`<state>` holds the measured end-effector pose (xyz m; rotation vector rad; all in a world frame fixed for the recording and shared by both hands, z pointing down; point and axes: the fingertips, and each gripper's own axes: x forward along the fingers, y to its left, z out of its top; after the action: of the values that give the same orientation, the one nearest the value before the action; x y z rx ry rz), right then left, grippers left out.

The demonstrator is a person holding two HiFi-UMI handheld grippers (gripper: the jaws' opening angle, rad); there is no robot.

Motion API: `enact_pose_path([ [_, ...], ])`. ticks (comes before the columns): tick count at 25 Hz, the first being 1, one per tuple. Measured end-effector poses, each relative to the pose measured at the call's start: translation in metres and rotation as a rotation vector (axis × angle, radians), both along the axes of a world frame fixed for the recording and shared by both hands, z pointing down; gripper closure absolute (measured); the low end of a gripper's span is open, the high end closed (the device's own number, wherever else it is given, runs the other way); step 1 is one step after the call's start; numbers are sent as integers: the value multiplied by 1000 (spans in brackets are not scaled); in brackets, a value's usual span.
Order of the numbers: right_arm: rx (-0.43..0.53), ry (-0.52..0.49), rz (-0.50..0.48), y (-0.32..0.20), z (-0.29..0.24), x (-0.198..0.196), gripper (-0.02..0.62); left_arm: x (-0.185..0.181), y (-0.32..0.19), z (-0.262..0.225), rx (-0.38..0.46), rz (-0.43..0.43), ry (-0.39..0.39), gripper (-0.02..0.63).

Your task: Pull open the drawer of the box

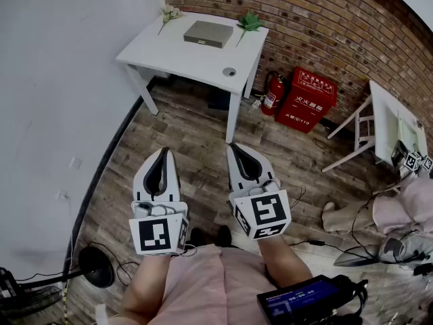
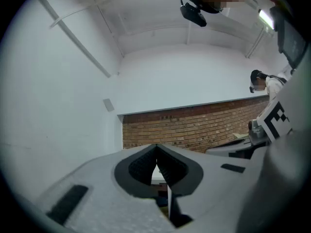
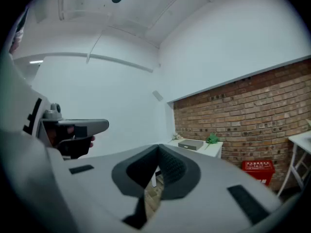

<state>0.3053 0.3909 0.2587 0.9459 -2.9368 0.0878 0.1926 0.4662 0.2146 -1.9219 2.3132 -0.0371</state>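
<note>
Jaws of the left gripper (image 1: 164,151) and right gripper (image 1: 234,146) are pressed together, empty; the box (image 1: 208,33) sits on the table (image 1: 169,56) well ahead of them. Close in level, spreading one pair before reaching its front

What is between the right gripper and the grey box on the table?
In the head view: wooden floor, then table top, then the box.

Red box (image 1: 313,99): white Chinese characters, digits beneath; too small to read reliably.
</note>
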Motion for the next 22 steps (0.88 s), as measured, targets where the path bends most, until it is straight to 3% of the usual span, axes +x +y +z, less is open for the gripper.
enact_pose_path([
  [11,-7,-30,-27,-7,5,4,589,6,-3,7,4,-34,4,598],
  [12,-15,-35,-38,-8,6,4,583,6,-3,8,9,-40,11,598],
  [14,-28,-33,-58,-10,9,2,492,5,-3,10,20,-52,27,532],
  [22,-29,-1,-57,-27,21,-17,480,-21,-9,22,7,-87,55,515],
])
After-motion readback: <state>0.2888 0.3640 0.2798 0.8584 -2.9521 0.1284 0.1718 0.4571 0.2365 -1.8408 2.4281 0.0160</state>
